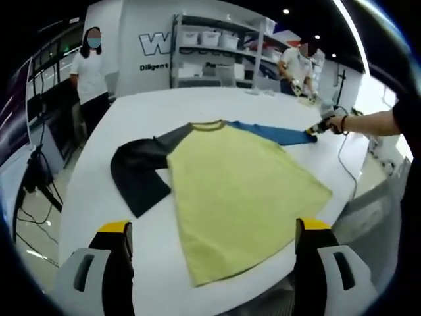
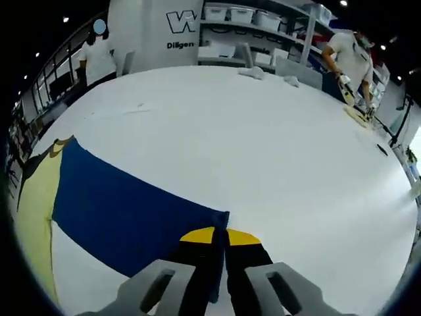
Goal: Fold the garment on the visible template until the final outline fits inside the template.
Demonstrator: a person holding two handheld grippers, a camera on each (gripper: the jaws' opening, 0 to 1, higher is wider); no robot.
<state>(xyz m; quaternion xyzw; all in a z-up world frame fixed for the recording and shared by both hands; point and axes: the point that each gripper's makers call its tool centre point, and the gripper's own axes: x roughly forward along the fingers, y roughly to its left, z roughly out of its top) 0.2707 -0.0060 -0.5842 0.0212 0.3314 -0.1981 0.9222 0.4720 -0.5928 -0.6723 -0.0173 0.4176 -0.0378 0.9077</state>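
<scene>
A shirt with a yellow body (image 1: pixel 237 191) lies flat on the white table (image 1: pixel 131 118). Its dark grey sleeve (image 1: pixel 138 171) spreads to the left and its blue sleeve (image 1: pixel 276 133) stretches to the far right. My left gripper (image 1: pixel 214 226) hovers over the shirt's near hem, jaws wide open and holding nothing. A person's hand holds my right gripper (image 1: pixel 314 130) at the blue sleeve's end. In the right gripper view, the right gripper (image 2: pixel 220 236) is shut on the cuff edge of the blue sleeve (image 2: pixel 125 210), with the yellow body (image 2: pixel 36 197) at the left.
A person (image 1: pixel 89 66) stands at the table's far left and another (image 1: pixel 299 66) works at the far right. Shelves with bins (image 1: pixel 217 46) stand behind. A cable (image 1: pixel 345 158) trails over the table's right edge. Small items (image 2: pixel 253 72) lie on the far side of the table.
</scene>
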